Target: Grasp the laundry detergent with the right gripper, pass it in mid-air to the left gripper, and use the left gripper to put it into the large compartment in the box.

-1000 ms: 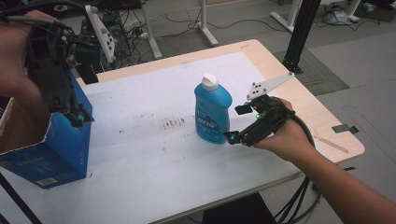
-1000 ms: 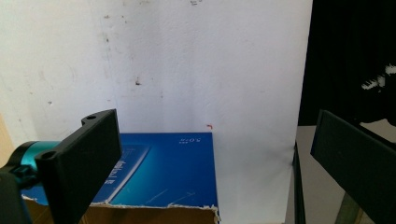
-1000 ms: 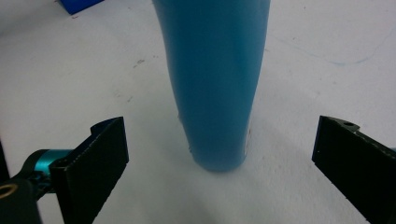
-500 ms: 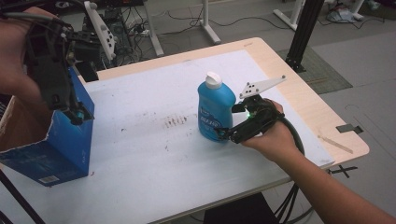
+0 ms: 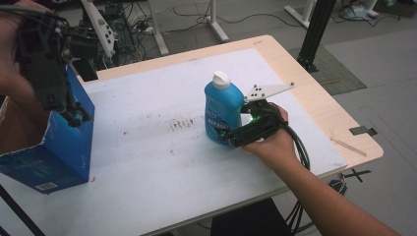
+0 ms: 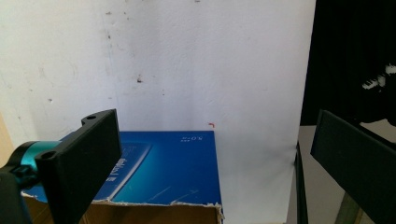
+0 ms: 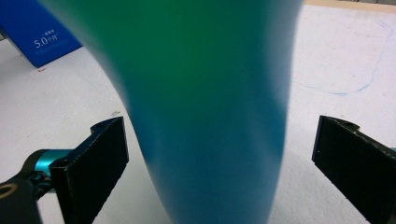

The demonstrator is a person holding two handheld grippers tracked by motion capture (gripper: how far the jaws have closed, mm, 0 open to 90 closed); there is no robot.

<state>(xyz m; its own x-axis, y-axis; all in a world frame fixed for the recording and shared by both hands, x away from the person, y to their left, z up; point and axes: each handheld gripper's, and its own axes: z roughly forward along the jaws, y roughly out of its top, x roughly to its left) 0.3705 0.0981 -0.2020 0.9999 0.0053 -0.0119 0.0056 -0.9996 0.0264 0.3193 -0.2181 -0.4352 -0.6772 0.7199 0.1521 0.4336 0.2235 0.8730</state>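
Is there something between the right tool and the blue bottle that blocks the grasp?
Nothing visible does. The right tool is open and the blue bottle stands upright between its jaws, with a gap on each side.

The bottle (image 5: 222, 110) before my right gripper (image 7: 219, 163) is glossy blue plastic with a smooth white cap; my gripper's jaws are matt black plastic; the counter (image 5: 314, 105) is pale wood under a matt white sheet (image 5: 162, 98), scuffed and smudged dark; the box (image 6: 159, 163) under my left gripper (image 6: 210, 158) is smooth blue printed cardboard, its torn edge raw brown.
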